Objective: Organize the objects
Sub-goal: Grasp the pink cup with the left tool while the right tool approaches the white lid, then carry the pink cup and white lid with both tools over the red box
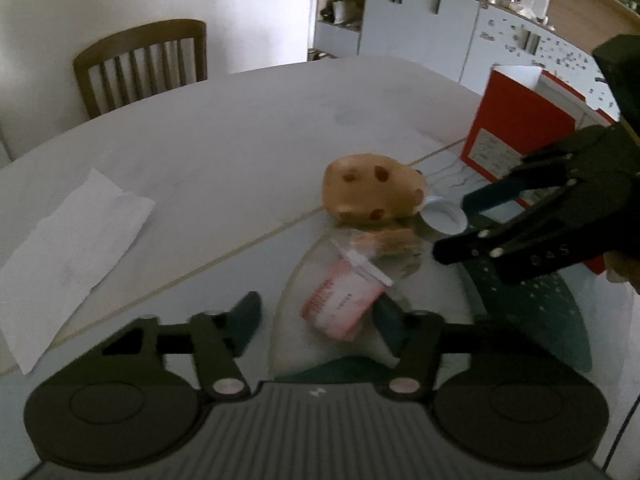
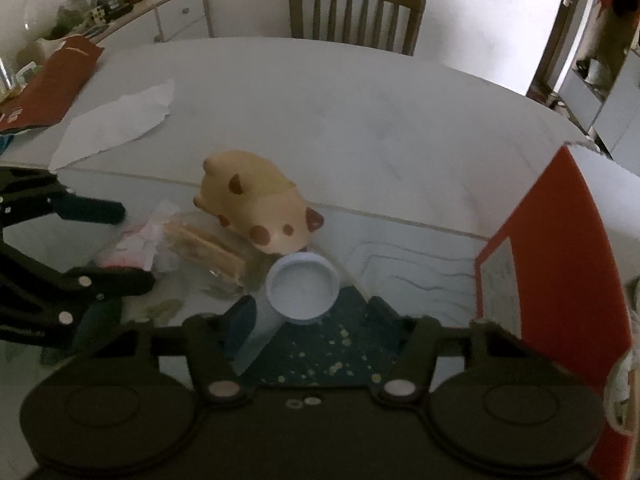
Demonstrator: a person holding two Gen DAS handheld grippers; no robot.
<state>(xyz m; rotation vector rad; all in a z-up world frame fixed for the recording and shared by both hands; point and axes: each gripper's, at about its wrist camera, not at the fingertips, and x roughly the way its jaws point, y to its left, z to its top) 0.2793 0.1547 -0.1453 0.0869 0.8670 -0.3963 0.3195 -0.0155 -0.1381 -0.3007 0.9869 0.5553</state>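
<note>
While both grippers are wide open and grip nothing, each one points at the small heap of things on the table [image 1: 224, 128]. The left gripper [image 1: 320, 320] has the pink packet [image 1: 344, 304] lying between its two fingers, a little in front of the tips; whether a finger touches it cannot be told. The right gripper [image 2: 310, 316] has the pale blue container [image 2: 303, 290] between its fingers. This container lies on its side with the round lid end turned toward the camera, and its body passes close to the left finger [image 2: 240, 320]; contact cannot be judged.

Just behind the container lies the tan toy animal with brown spots [image 2: 256, 208], and its snout end touches or nearly touches the lid rim. In the left wrist view the same toy [image 1: 374, 192] is beyond the packet, and the container [image 1: 442, 216] shows at its right side. Between toy and packet lies a clear wrapper with light brown biscuits [image 2: 200, 248] inside, partly under the toy.

The right gripper [image 1: 460, 224] enters the left view from the right, and it reaches over the dark green speckled mat [image 1: 532, 300]. A red and white box [image 1: 516, 128] stands upright near the right gripper's outer side. A white sheet of paper [image 1: 72, 256] lies flat, well apart from the heap on the left. A wooden chair [image 1: 140, 64] stands at the far edge of the table.
</note>
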